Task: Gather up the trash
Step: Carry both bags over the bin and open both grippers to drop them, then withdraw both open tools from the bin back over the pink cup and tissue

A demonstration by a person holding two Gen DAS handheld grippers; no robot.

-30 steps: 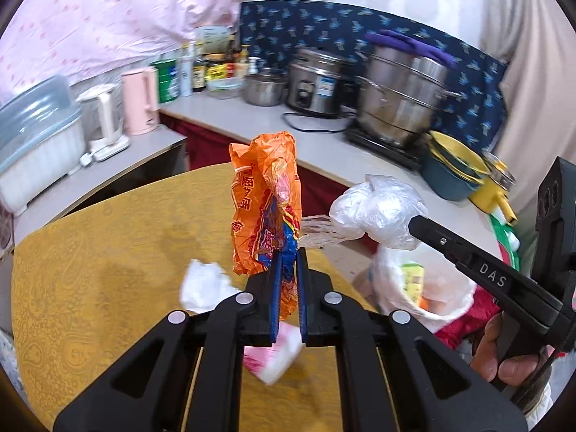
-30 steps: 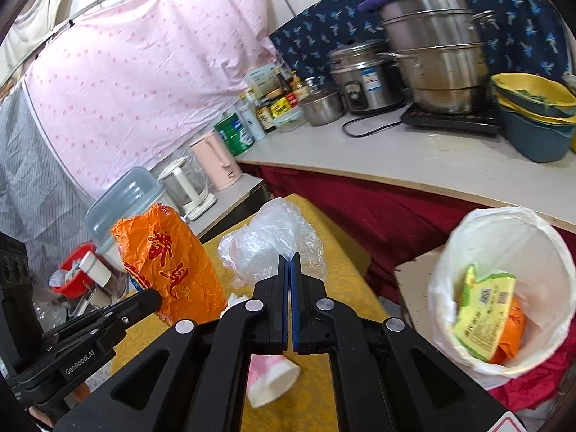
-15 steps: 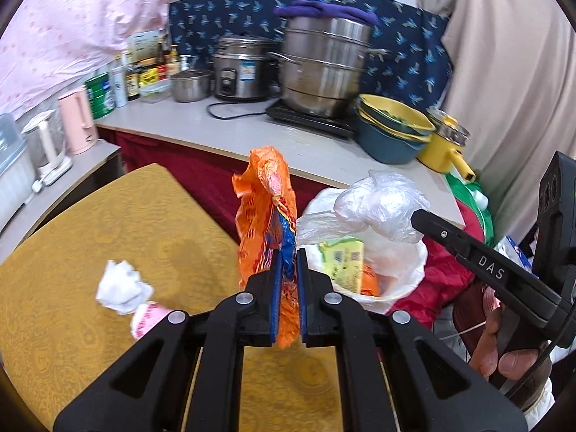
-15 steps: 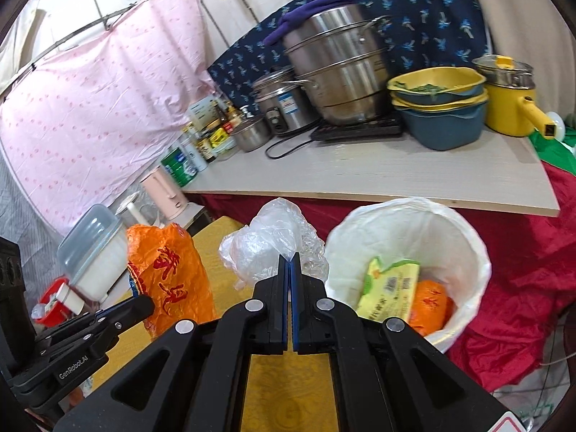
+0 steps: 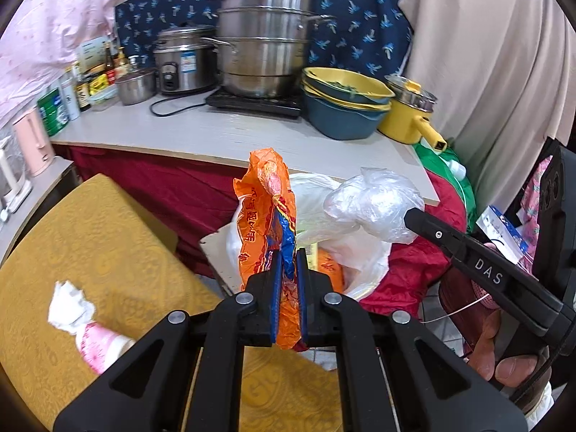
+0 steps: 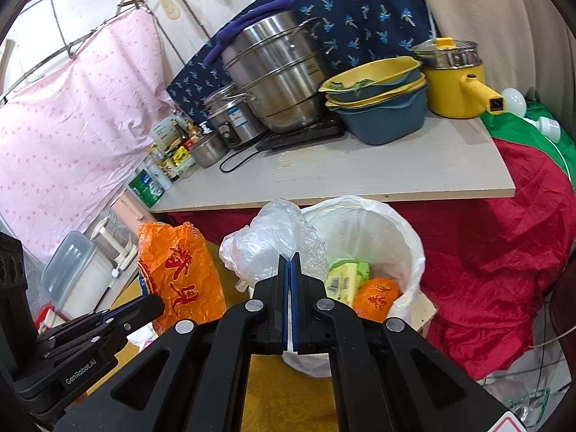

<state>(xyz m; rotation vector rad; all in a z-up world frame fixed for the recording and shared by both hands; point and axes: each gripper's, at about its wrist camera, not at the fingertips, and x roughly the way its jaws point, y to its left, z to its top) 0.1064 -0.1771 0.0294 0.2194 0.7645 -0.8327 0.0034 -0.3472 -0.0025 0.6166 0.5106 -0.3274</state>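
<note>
**Both grippers clamped on trash by the bin**

The left gripper (image 5: 288,252) was clamped on an orange snack wrapper (image 5: 264,223), blue inner edge showing, red Chinese characters printed on it, not legible enough to transcribe. The wrapper stood upright between the pads, held off the yellow tablecloth (image 5: 108,244) near the table's edge. In the right wrist view the same wrapper (image 6: 180,273) showed large red characters and hung just left of the bin.

The right gripper (image 6: 289,262) was pressed together on a crumpled clear plastic bag (image 6: 273,237), held just over the near rim of the white-lined trash bin (image 6: 396,230). From the left wrist view the bag (image 5: 374,205) sat at the tip of the right gripper's finger, which read "DAS". The left gripper's arm, seen from the right wrist, read "GenRobot.AI".

Inside the bin lay a yellow-green packet (image 6: 345,277) with a barcode and another orange wrapper (image 6: 376,295) with red characters.

A crumpled white tissue (image 5: 70,306) and a pink-patterned paper cup (image 5: 100,347) on its side lay touching on the tablecloth.

On the counter (image 5: 216,133): a stacked steel steamer (image 5: 266,43), a rice cooker (image 5: 183,61) with a blue label too small to read, and a yellow pot (image 5: 410,115).
</note>
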